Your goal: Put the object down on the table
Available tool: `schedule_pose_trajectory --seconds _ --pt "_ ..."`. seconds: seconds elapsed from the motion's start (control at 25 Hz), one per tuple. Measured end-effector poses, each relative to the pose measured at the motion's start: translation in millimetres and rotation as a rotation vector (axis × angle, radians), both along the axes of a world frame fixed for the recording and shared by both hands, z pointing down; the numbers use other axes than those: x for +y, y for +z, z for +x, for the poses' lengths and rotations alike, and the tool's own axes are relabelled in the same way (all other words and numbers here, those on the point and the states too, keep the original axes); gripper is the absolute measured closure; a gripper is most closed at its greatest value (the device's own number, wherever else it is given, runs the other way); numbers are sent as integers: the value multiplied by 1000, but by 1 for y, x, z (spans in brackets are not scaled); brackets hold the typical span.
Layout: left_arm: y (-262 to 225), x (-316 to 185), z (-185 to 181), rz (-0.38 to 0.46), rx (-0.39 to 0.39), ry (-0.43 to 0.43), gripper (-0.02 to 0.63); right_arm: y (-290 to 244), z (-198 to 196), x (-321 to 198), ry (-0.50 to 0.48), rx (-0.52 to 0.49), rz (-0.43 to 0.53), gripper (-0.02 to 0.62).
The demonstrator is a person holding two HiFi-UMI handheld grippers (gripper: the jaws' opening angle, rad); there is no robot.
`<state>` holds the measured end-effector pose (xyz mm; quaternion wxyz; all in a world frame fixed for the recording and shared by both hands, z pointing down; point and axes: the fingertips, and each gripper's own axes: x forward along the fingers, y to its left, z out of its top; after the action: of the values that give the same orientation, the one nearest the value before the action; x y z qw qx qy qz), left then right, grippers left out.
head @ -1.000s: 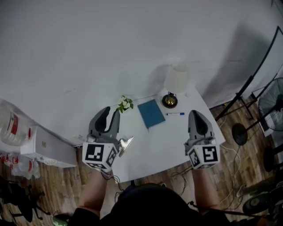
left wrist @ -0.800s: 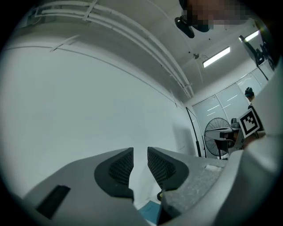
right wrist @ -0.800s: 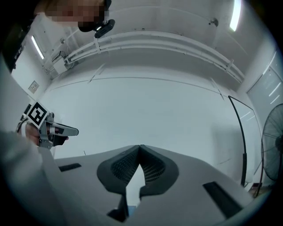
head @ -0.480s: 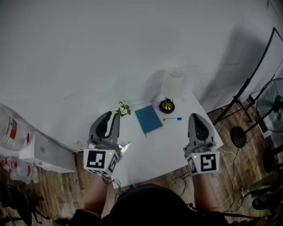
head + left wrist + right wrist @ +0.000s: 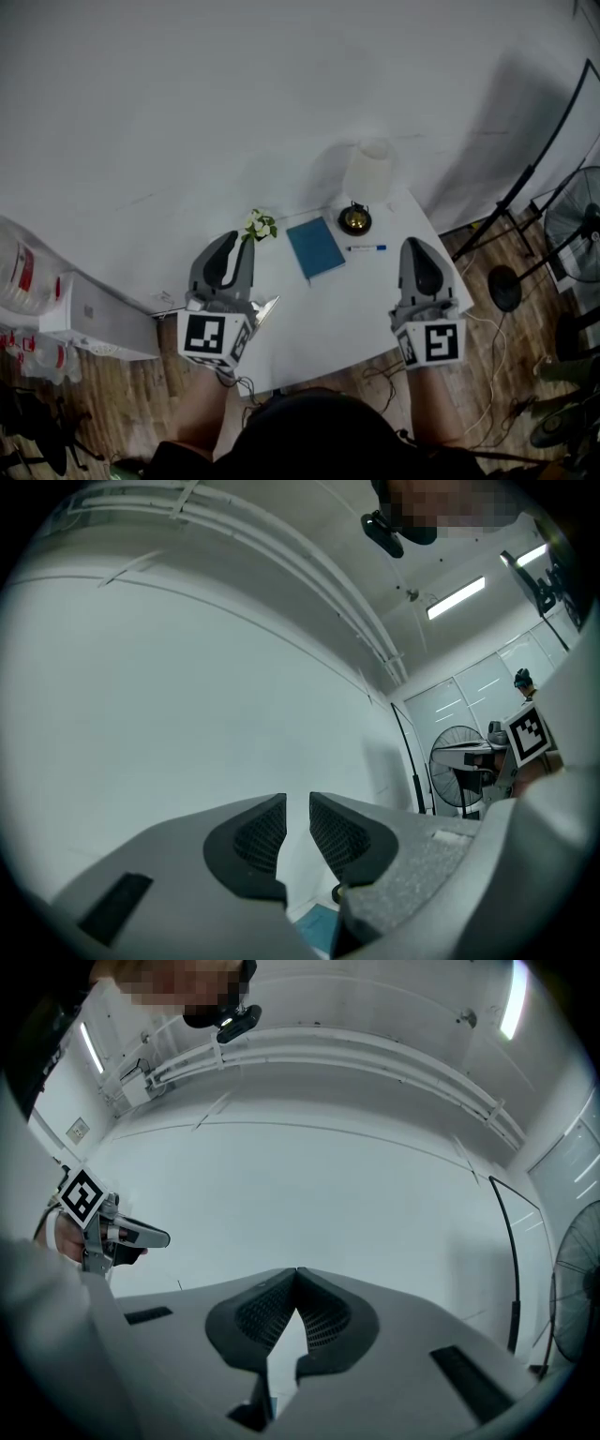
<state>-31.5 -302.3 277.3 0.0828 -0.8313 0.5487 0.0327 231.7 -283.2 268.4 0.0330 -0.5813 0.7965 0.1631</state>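
Notebook (image 5: 316, 248), blue, flat on table (image 5: 347, 302)

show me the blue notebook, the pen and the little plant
blue notebook (image 5: 316, 248): head view, middle of its cover
pen (image 5: 367, 248): head view, middle of its barrel
small plant (image 5: 260, 225): head view, its leaves and flowers

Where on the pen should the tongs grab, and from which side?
Mid-barrel of the pen, from straight above, jaws across its width. It lies flat on the table, lengthwise left to right in the head view, clear of the blue notebook, so both long sides look free. The right tongs are nearer; they're shut, so open first.
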Motion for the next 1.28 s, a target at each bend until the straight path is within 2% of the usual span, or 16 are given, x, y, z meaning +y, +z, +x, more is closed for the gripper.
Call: schedule_pose_trajectory --seconds 0.64,0.92,1.28 --pt "2 -1 1 -5 0 -3 532 3 -4 -4 -26 -5 -8 591" --pt "6 -2 -2 -13 6 -1 534 3 -12 -3 -23 43 1 592" --pt "13 -1 -7 -24 13 4 534 5 -15 -1 -21 24 -4 592"
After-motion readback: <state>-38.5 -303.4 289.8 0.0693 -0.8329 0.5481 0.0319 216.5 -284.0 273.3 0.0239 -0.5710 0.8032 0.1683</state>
